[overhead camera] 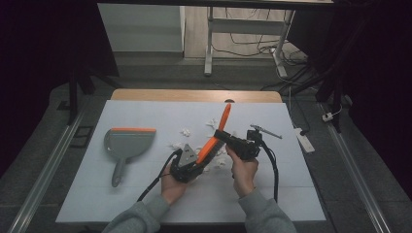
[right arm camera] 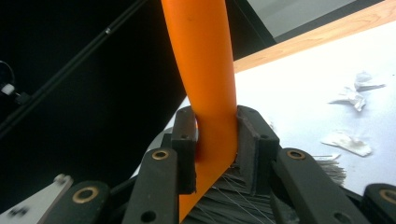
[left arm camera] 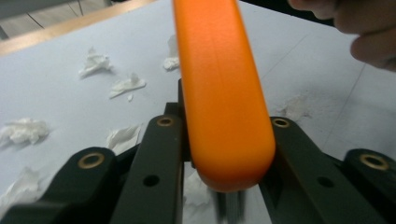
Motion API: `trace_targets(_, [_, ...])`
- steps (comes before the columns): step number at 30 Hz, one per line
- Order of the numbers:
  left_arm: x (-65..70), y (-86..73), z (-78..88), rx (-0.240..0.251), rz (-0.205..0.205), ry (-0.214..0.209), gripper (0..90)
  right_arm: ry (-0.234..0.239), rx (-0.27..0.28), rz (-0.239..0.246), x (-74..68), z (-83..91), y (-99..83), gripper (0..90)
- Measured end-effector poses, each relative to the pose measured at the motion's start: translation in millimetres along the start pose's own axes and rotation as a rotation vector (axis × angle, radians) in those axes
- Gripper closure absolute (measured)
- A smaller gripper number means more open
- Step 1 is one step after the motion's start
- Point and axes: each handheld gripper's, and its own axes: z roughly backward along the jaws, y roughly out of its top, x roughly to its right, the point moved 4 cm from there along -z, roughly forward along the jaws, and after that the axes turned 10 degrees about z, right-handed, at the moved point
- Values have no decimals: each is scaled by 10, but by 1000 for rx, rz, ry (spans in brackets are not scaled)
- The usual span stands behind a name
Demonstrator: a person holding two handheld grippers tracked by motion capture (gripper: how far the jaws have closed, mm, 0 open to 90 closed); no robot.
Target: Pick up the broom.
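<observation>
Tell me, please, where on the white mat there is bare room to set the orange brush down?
Bare patches of mat: the far left corner beyond the grey dustpan, the near strip beside the forearms, and the right side past the right gripper. The middle is crowded with paper scraps around the brush, which the left gripper also clamps.

Two grey-green sleeves (overhead camera: 138,216), ribbed at the cuffs, are worn by the person. Each hand carries a black tool: the left tool (overhead camera: 187,165) is topped by a grey three-cornered plate, the right tool (overhead camera: 243,144) apparently by a small metal bracket. Black cables (overhead camera: 276,170) are trailed. Brass-ringed pivots are set into the matte black links (left arm camera: 156,163).
</observation>
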Motion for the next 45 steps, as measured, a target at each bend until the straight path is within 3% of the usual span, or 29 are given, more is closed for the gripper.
trace_targets(2, [-52, 18, 32, -14, 17, -12, 783, 10, 4, -11, -9, -1, -6, 697])
trace_targets(14, [-137, 87, 167, -32, 7, -28, 797, 51, 3, -23, -50, -12, 7, 686])
trace_targets(19, [-223, 124, 240, -43, 10, -39, 801, 51, -6, 10, -63, 12, 66, 443])
trace_targets(20, [-245, 134, 262, -50, 10, -43, 801, 51, -6, 10, -63, 12, 66, 443])
trace_targets(21, [-267, 145, 288, -59, 10, -50, 801, 27, -9, 46, -42, 63, 90, 411])
trace_targets(23, [-308, 163, 355, -70, 3, -49, 801, 19, -23, 69, -27, 90, 98, 396])
trace_targets(25, [-355, 181, 423, -105, -5, -65, 800, -8, -92, 179, 4, 184, 113, 371])
trace_targets(26, [-378, 184, 453, -117, -9, -65, 800, -8, -92, 179, 4, 184, 113, 371])
trace_targets(27, [-403, 184, 476, -142, -8, -80, 800, -8, -133, 222, 3, 204, 112, 360])
trace_targets(28, [-424, 180, 496, -155, -20, -76, 799, 4, -219, 281, 7, 234, 96, 355])
trace_targets(29, [-444, 172, 511, -176, -24, -83, 799, 4, -219, 281, 7, 234, 96, 355])
trace_targets(30, [-462, 163, 521, -200, -22, -93, 799, -2, -255, 334, 15, 282, 83, 357])
trace_targets(31, [-474, 154, 529, -210, -29, -86, 799, -2, -255, 334, 15, 282, 83, 357])
trace_targets(36, [-500, 155, 567, -271, -37, -122, 798, -6, -342, 434, 38, 342, 23, 357])
trace_targets(41, [-512, 196, 655, -301, -68, -126, 796, -11, -412, 547, -5, 380, -41, 358])
trace_targets(45, [-518, 225, 735, -309, -72, -134, 796, -1, -446, 596, -53, 414, -68, 358])
